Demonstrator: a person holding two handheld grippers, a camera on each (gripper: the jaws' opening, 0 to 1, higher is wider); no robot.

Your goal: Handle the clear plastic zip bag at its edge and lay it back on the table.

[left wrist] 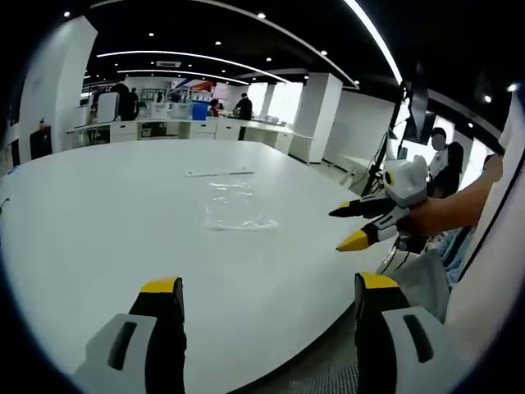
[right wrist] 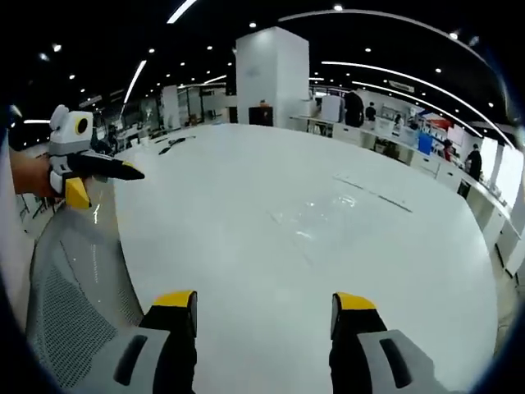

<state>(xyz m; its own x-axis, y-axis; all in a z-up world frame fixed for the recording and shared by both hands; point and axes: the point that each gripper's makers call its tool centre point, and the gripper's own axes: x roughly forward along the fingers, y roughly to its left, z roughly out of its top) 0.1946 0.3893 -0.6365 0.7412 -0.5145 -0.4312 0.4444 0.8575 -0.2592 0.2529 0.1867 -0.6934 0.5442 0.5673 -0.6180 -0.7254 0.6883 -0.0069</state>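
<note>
A clear plastic zip bag lies flat on the white table, well ahead of my left gripper, which is open with nothing between its yellow-tipped jaws. My right gripper comes in from the right, held by a hand, jaws apart and empty, off the bag's right side. In the right gripper view the bag is a faint glint on the table, ahead of the open right gripper. The left gripper shows at the left, above a chair.
A thin clear strip lies beyond the bag. A grey mesh chair stands at the table's near edge. Dark objects lie at the table's far side. Desks and people stand in the background; a white pillar rises behind the table.
</note>
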